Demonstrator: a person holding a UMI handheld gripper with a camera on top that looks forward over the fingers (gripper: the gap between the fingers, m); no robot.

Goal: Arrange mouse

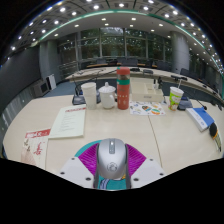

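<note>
Two pink-padded fingers of your gripper (111,178) are squeezing the small grey plastic mouse (111,157), its long side pointing ahead toward the red bottle (123,90).

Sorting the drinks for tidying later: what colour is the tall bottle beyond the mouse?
Red, with a green cap: the bottle shows in the gripper view, upright beside white cups.

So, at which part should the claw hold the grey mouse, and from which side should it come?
Best at the two long flanks of the mouse, near its middle. It lies lengthwise on the table between the fingers, scroll wheel pointing away, so the claw comes from its rear end. The flanks look narrow and fairly parallel, while the top is domed and would probably slip. The pads already sit beside it; whether they press, I cannot tell.
</note>
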